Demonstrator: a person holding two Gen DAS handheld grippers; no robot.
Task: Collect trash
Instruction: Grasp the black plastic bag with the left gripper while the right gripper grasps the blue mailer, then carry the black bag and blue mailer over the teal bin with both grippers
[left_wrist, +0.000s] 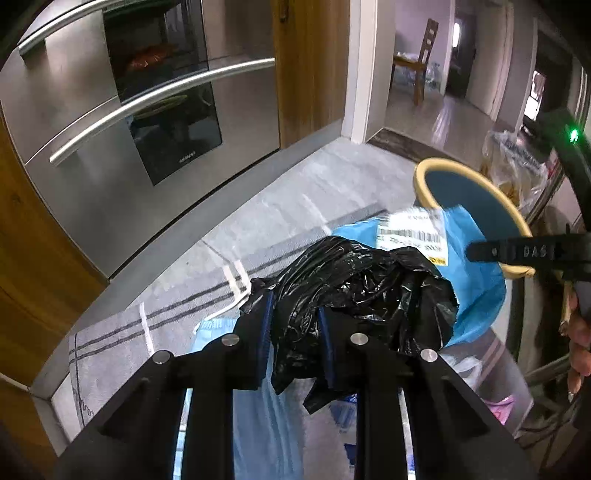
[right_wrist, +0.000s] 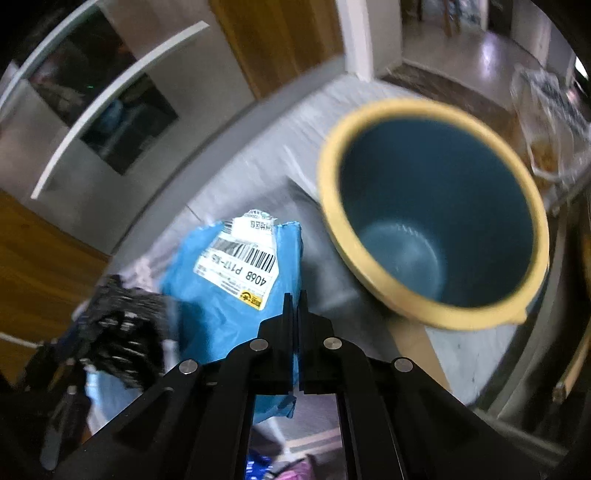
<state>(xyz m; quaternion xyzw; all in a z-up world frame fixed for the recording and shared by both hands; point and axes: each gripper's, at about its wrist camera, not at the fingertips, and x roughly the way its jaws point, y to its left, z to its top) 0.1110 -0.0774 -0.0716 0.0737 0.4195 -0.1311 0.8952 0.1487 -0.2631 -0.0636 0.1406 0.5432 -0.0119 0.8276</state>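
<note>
- Kneeling-low view over a grey striped rug on the kitchen floor, steel oven along its far edge;
- one blue bin, yellow-rimmed;
- my left gripper pinches one black bag;
- my right gripper, fully closed, clamps one blue mailer beside the bin.

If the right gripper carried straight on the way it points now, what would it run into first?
Most likely the grey floor mat, just left of the trash bin. The right gripper is shut on the blue mailer bag, which hangs across that line, so depth is unclear.
</note>
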